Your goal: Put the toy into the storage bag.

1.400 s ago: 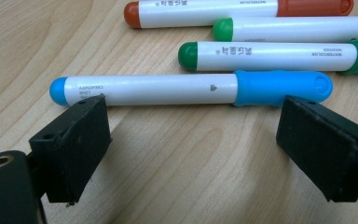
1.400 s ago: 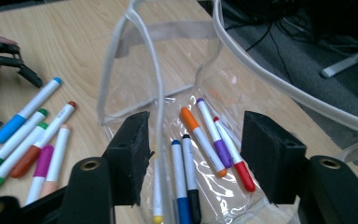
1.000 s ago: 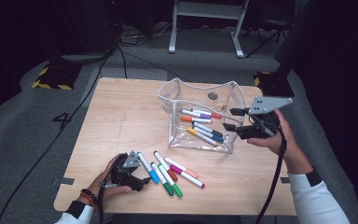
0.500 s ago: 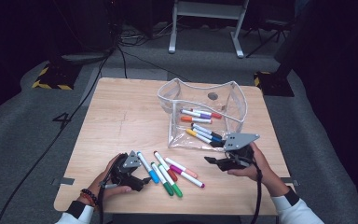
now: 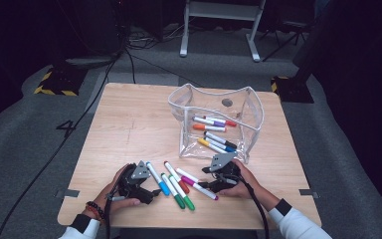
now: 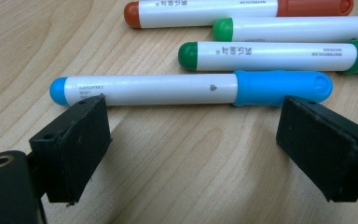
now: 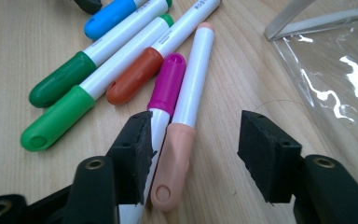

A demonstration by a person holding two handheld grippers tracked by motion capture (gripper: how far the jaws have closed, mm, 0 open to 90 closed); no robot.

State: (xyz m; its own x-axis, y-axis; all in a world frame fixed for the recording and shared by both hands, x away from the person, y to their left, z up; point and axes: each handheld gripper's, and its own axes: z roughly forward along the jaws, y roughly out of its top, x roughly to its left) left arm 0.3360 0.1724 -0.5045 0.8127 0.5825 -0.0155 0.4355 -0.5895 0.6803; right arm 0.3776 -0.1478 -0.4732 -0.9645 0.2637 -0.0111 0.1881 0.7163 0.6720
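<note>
On the counter (image 5: 129,124), the right hand-held gripper (image 7: 193,140) has been closing its jaws around a peach marker (image 7: 186,116), pads not yet touching; the left hand-held gripper (image 6: 191,135) rests wide open, empty, just beside a blue marker (image 6: 191,88)

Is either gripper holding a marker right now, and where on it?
Nothing is held. The right gripper, jaws just closing, straddles the peach marker at its cap; the left gripper stands open before the blue marker.
</note>
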